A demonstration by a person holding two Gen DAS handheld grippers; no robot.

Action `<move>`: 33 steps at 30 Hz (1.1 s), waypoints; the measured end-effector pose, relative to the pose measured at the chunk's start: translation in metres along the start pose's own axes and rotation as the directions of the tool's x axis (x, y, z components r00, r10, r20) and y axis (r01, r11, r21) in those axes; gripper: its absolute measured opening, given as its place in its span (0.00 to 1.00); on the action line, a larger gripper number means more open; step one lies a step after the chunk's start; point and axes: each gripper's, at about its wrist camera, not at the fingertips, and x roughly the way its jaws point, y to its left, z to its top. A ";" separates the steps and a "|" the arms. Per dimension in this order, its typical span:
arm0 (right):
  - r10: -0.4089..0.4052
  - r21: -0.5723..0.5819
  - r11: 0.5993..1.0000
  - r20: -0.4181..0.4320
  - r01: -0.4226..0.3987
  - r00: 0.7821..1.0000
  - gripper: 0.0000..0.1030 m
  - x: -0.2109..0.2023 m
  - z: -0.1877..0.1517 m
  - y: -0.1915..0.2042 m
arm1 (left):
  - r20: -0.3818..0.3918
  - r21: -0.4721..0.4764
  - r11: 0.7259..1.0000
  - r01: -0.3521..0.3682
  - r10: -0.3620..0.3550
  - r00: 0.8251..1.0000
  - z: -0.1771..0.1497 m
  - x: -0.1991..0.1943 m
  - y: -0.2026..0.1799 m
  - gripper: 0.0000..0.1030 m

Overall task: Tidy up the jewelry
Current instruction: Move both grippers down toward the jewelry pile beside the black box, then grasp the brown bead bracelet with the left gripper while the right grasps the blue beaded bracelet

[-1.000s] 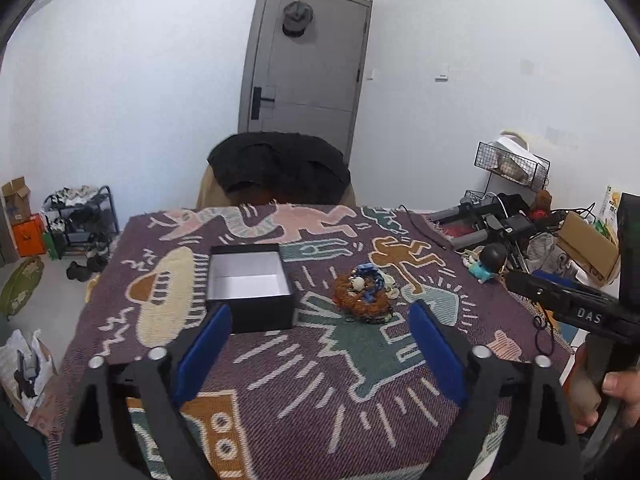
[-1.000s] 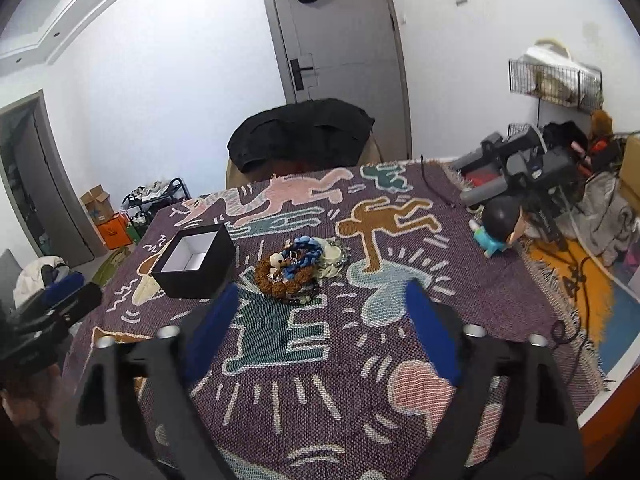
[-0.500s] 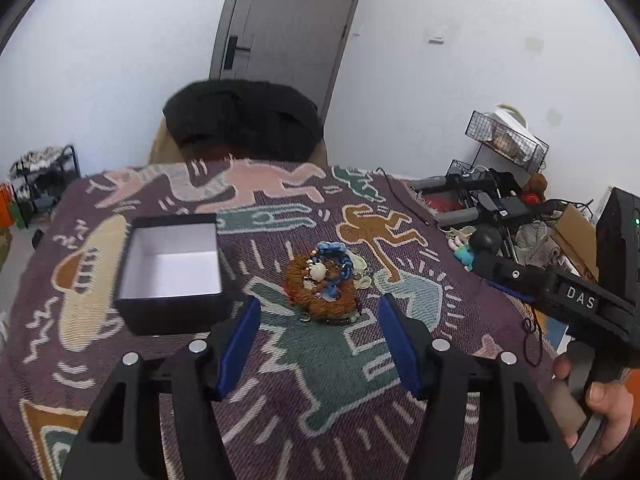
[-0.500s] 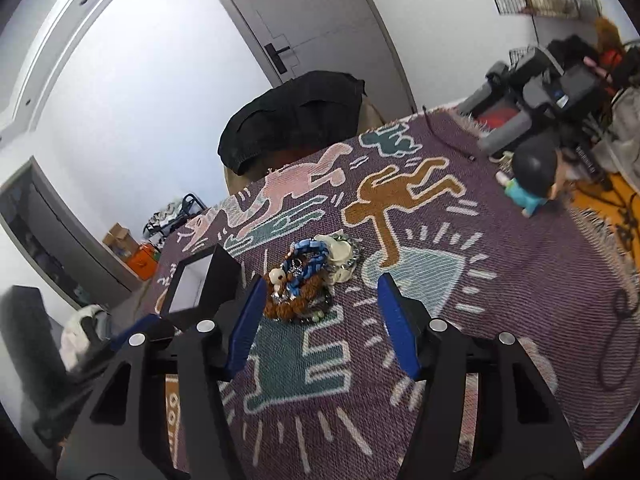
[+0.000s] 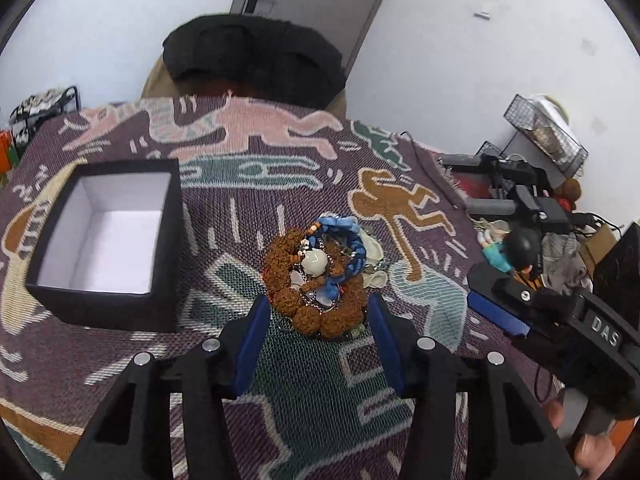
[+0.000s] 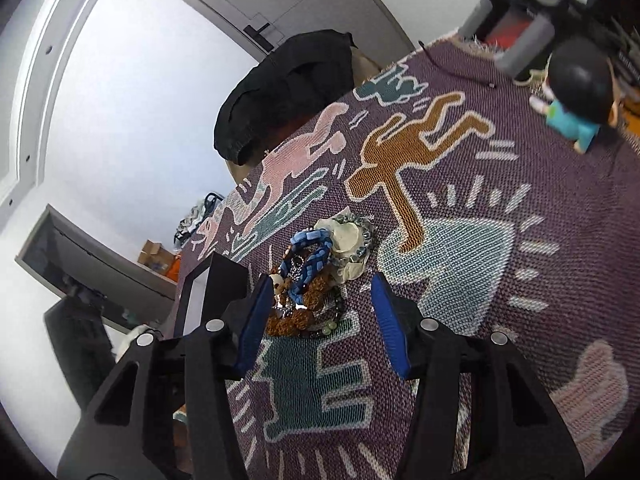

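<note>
Tongs: left tongs (image 5: 316, 334) and right tongs (image 6: 318, 322) both half apart, just been closing, clamped on nothing. Straddling the tangled heap of brown-bead, blue and white jewelry (image 5: 320, 270), dead ahead on the patterned woven tabletop (image 5: 400, 216). Left nearer the open black box with white lining (image 5: 108, 240), beside the heap.

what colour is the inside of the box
White inside the black box, with black outer walls; the left wrist view shows it best.

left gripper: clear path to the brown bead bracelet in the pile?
Probably yes. The left gripper, jaws just been closing, straddles the near edge of the brown bead bracelet with nothing between. The blue bracelet lies tangled over it, so it may drag along.
</note>
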 end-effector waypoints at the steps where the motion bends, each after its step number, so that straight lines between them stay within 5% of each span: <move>1: 0.011 0.006 1.000 -0.008 -0.011 1.000 0.51 0.005 0.000 -0.002 | -0.006 -0.009 1.000 -0.003 0.003 1.000 0.001 0.005 0.001 0.45; 5: 0.038 0.045 0.998 -0.044 -0.036 0.998 0.51 0.025 -0.001 -0.011 | -0.023 -0.040 0.999 -0.036 0.035 0.999 0.002 0.025 0.008 0.44; 10: 0.069 0.080 0.995 -0.079 -0.063 0.994 0.51 0.043 0.003 -0.014 | -0.050 -0.087 0.996 -0.034 0.030 0.998 -0.002 0.040 0.018 0.25; 21: 0.066 0.092 0.995 -0.174 -0.051 0.983 0.49 0.093 0.008 -0.002 | -0.031 -0.068 0.997 -0.020 0.018 0.999 -0.006 0.029 0.019 0.22; 24: 0.072 0.104 0.993 -0.194 -0.052 0.978 0.42 0.101 0.006 -0.002 | -0.030 -0.066 0.998 -0.010 0.008 1.000 -0.007 0.025 0.020 0.22; 26: 0.060 0.109 0.993 -0.203 -0.039 0.977 0.21 0.105 0.006 -0.004 | -0.027 -0.063 0.998 -0.007 0.005 1.000 -0.008 0.022 0.021 0.22; 33: 0.091 0.108 0.991 -0.139 -0.076 0.986 0.12 0.081 0.006 -0.006 | 0.027 -0.025 1.000 0.008 -0.008 1.000 0.001 -0.006 0.013 0.16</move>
